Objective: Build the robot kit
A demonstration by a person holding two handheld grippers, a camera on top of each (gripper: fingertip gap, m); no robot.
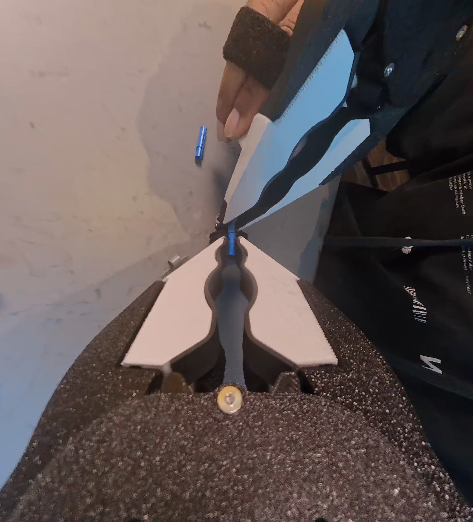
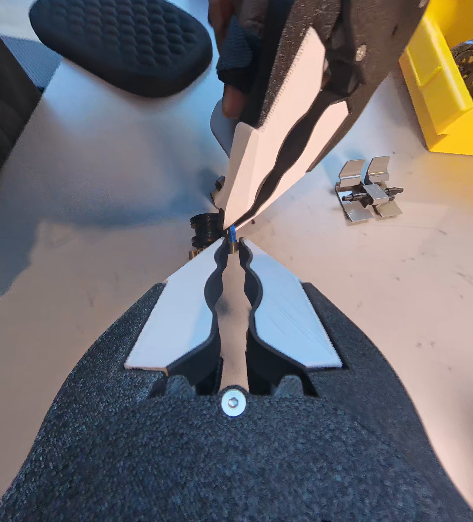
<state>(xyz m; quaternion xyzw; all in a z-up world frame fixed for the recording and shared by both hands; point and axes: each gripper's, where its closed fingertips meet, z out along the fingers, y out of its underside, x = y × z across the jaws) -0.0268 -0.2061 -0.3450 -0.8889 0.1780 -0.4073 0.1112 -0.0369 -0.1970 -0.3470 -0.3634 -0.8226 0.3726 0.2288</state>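
Note:
My left gripper [image 1: 231, 240] is shut on a small blue pin [image 1: 231, 243], which stands out past its tips. My right gripper [image 2: 233, 243] is shut on a small dark part with a brass-coloured end [image 2: 233, 249]. The two grippers meet tip to tip just above the pale table [image 2: 342, 282]. The blue pin [image 2: 232, 233] runs from the left gripper [image 2: 229, 223] into that small part. In the left wrist view the right gripper [image 1: 228, 223] comes in from the upper right, held by a hand in a black fingerless glove [image 1: 241, 99].
A second blue pin [image 1: 200, 145] lies loose on the table. A black ribbed part [image 2: 202, 229] sits just left of the tips. A silver metal clip assembly [image 2: 368, 192], a yellow bin [image 2: 438, 93] and a black textured pad [image 2: 122, 45] lie farther off. Only a small space, under 4 cm, lies between the two pairs of fingers.

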